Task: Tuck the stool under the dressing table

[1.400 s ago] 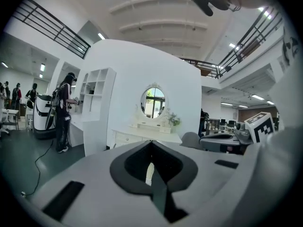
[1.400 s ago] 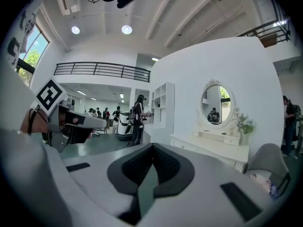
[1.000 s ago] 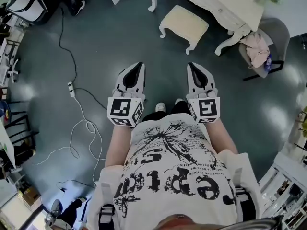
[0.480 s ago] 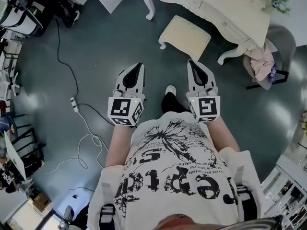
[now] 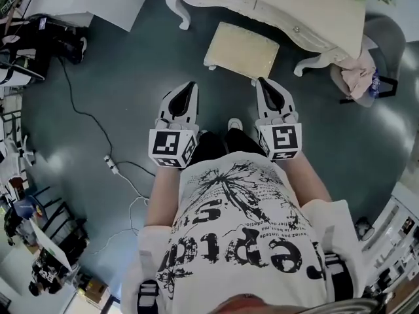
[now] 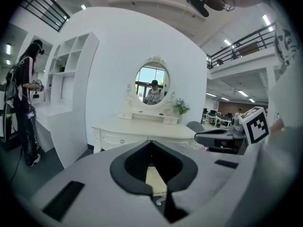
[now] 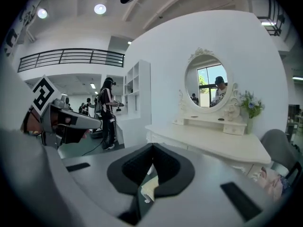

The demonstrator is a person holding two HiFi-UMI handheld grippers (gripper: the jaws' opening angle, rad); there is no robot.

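Both left gripper point(image 5: 189, 86) and right gripper point(image 5: 262, 82) hover empty, jaws together, near the stool point(image 5: 241, 50); likely the approach step. Next: push it far, under the dressing table point(image 5: 288, 12).

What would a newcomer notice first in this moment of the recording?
The cream stool stands on the dark floor just in front of the white dressing table, not yet tucked under. The left gripper and right gripper hover short of it, jaws together and empty. An oval mirror tops the table in the left gripper view.
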